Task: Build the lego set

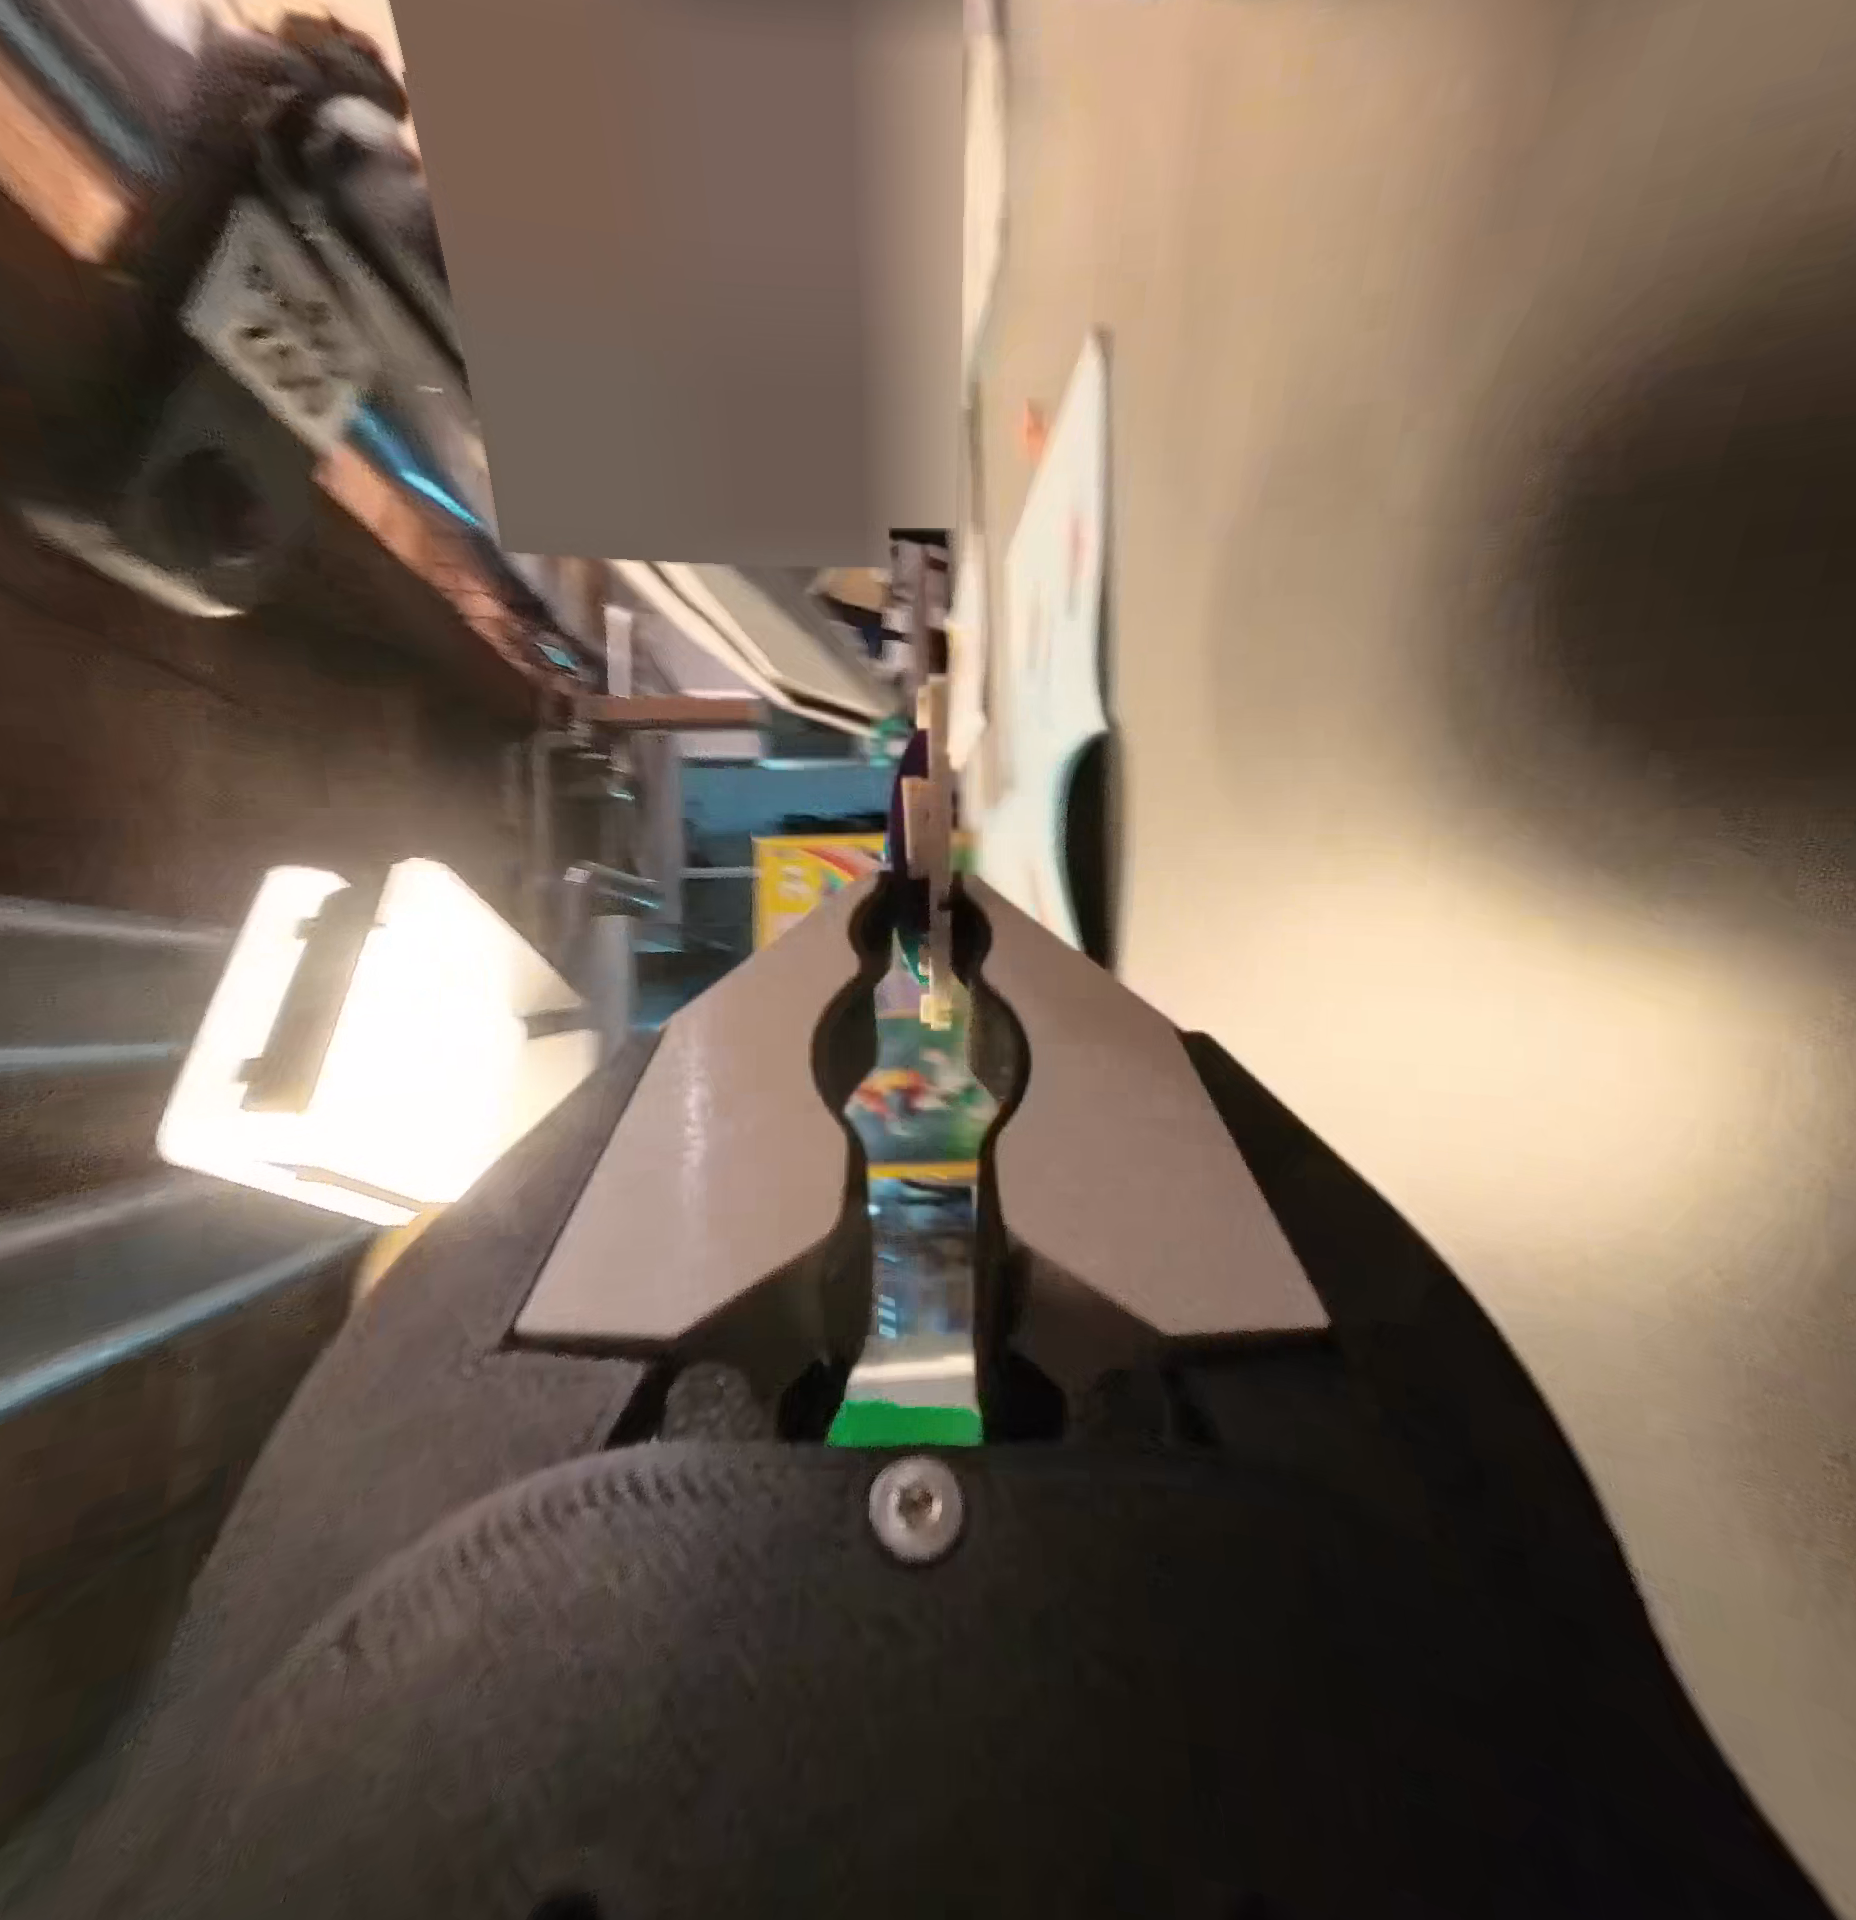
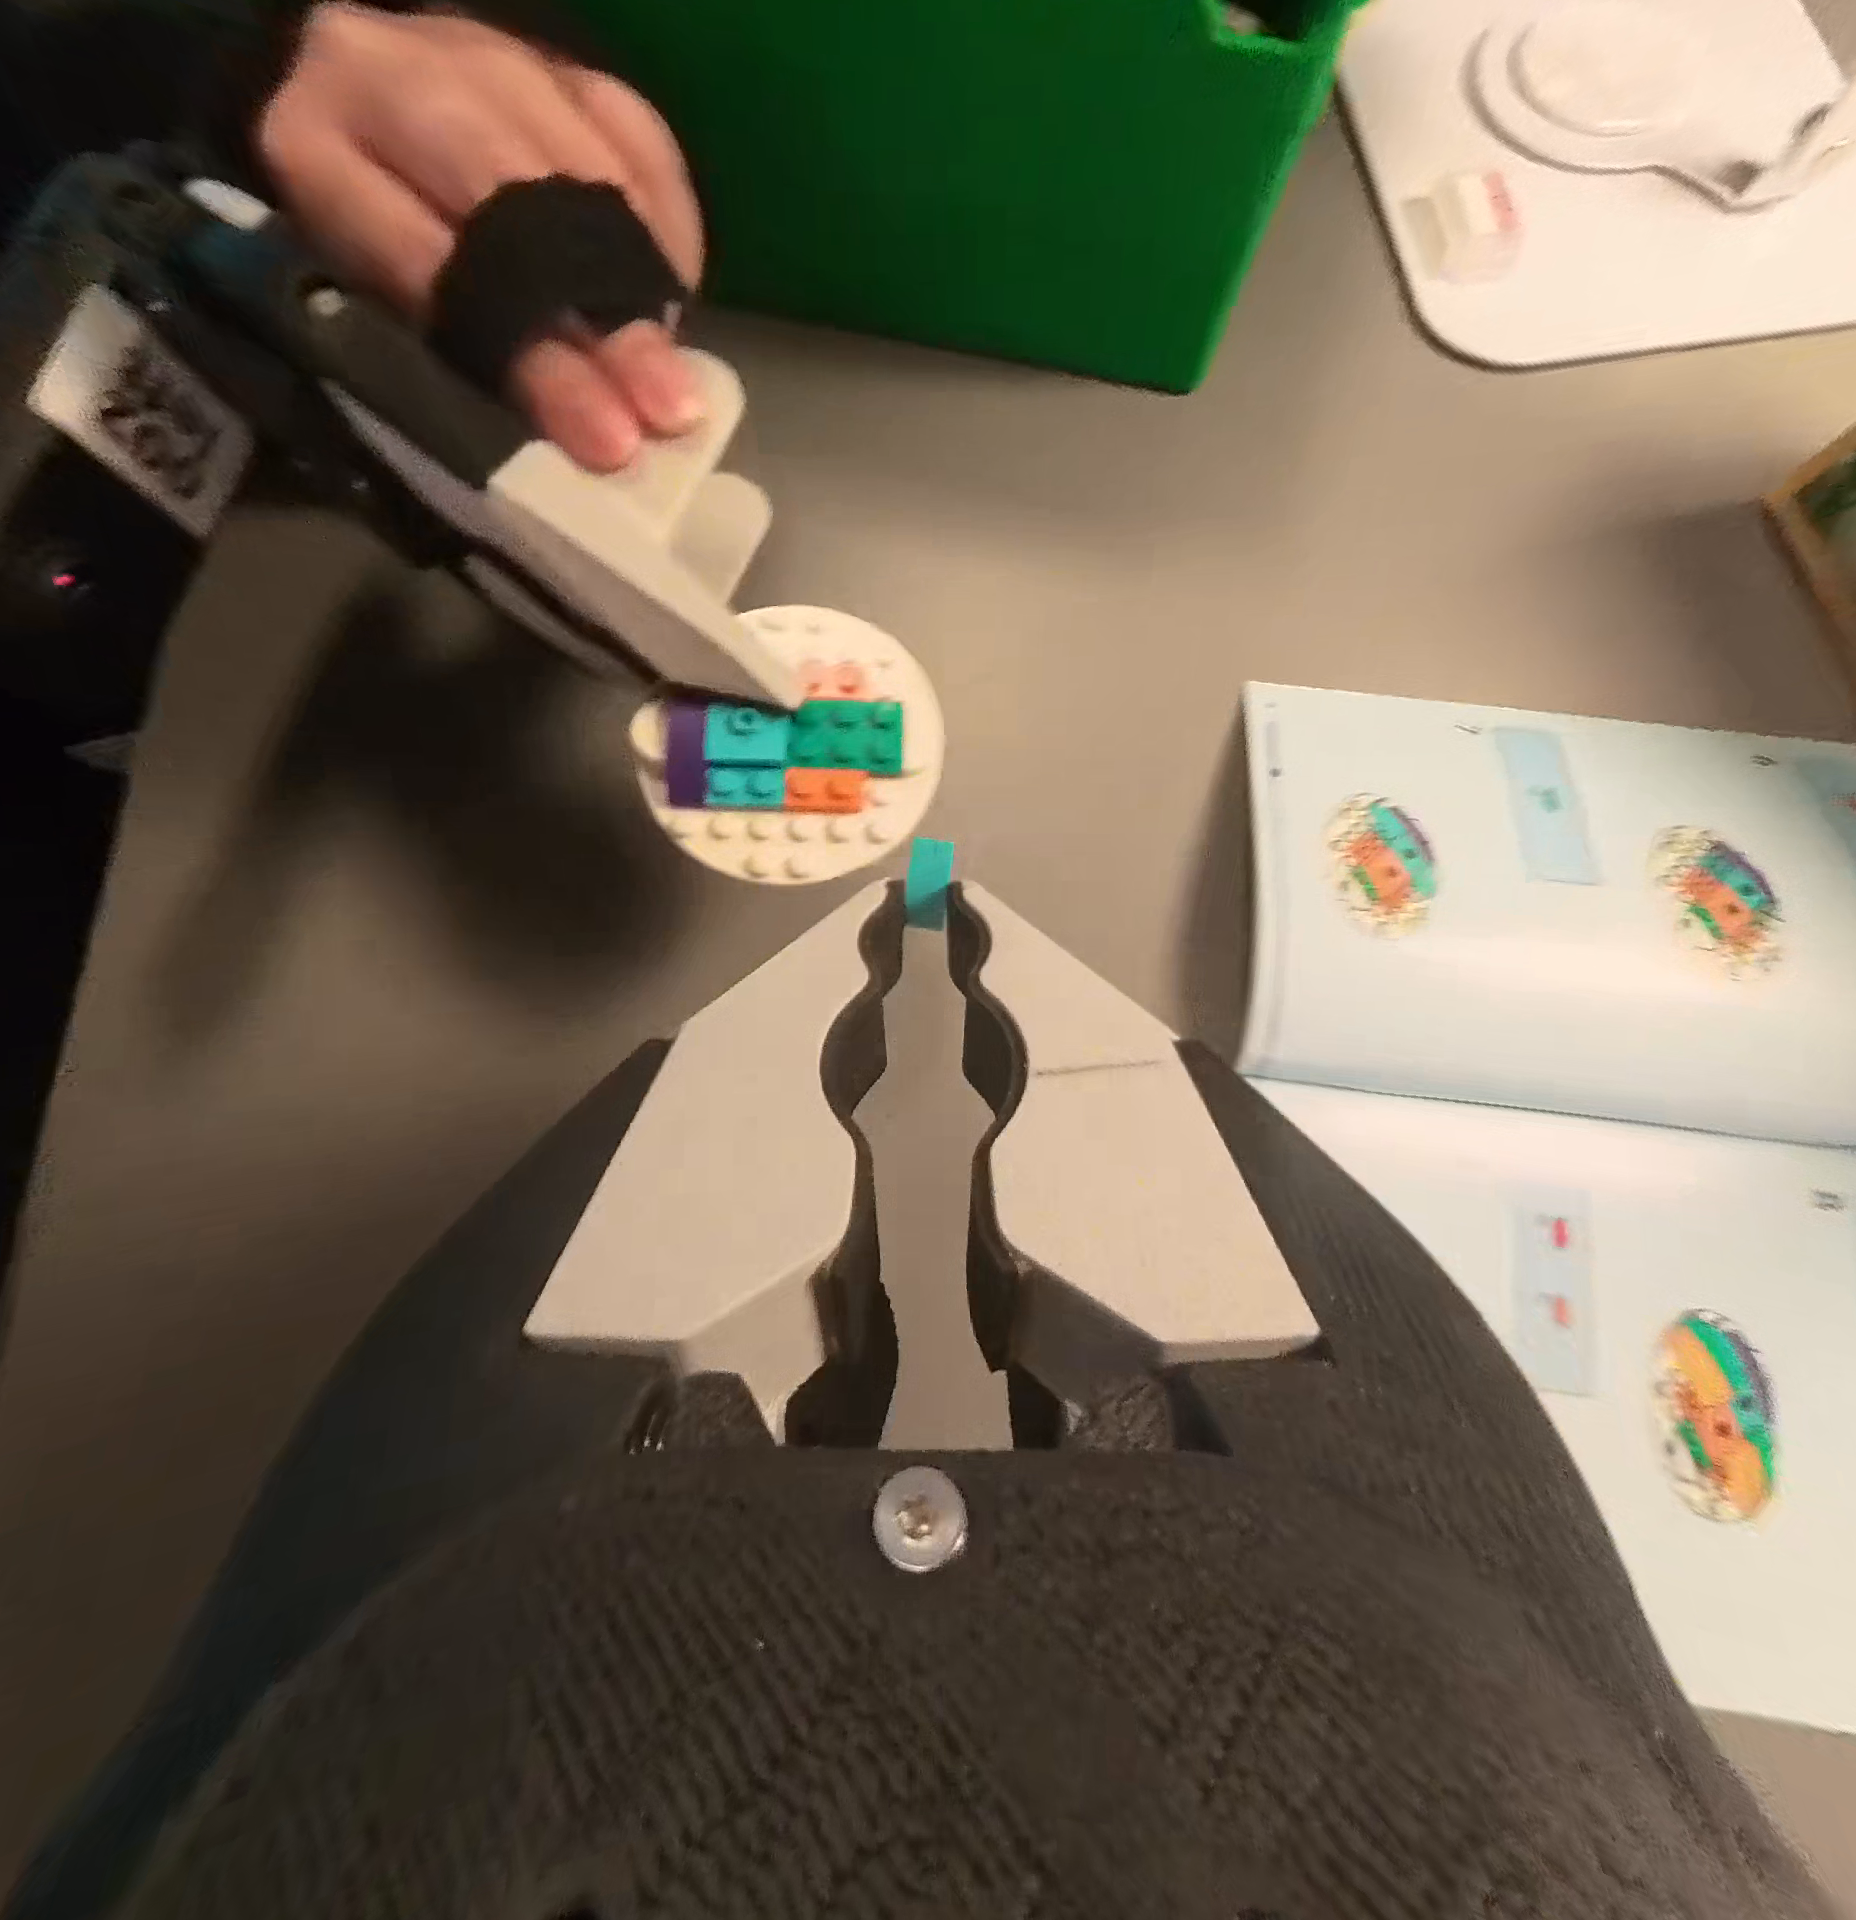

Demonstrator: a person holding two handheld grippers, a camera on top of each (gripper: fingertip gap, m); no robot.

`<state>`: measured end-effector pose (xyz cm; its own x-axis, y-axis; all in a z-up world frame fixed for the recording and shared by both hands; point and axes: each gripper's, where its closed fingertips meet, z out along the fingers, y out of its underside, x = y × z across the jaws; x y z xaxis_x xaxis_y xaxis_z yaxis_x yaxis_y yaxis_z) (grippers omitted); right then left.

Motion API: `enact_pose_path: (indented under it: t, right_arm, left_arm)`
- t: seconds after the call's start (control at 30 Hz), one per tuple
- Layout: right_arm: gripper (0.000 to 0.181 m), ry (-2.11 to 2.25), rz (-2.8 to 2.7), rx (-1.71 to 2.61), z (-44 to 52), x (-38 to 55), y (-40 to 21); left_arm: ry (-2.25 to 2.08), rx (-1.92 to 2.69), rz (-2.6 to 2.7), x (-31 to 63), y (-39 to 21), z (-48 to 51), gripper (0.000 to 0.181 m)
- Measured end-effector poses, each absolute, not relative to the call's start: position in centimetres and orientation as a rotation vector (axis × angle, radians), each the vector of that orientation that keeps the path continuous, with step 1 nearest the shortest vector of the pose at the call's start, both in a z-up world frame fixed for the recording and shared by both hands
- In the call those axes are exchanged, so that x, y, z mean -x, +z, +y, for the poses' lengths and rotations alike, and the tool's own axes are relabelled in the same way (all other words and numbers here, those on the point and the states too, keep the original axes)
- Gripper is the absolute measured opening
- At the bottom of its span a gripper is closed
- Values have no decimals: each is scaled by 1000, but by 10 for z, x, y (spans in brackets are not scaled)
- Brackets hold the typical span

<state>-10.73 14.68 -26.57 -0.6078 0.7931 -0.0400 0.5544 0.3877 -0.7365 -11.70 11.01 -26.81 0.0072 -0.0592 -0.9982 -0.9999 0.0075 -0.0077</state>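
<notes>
1. Our left gripper (image 2: 773, 691) is closed on the round white Lego plate (image 2: 799, 831), lifted above the grey table (image 2: 1059, 582).
2. Our right gripper (image 2: 924, 899) pinches a small teal piece (image 2: 926, 883) just beside the plate's rim.
3. The open instruction booklet (image 2: 1526, 1039) lies at the right.

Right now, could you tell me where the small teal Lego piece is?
In the right wrist view, the small teal piece is pinched at the tips of the right gripper, just below the round white plate and left of the open instruction booklet.
</notes>
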Motion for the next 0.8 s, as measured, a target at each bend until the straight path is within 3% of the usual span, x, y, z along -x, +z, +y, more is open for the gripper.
enact_pose_path:
  t: [0.8]
  right_arm:
    - [6, 976, -2317, 1160, 112, 87, -262]
  left_arm:
    - [1271, 1252, 1176, 112, -262, 119, 9]
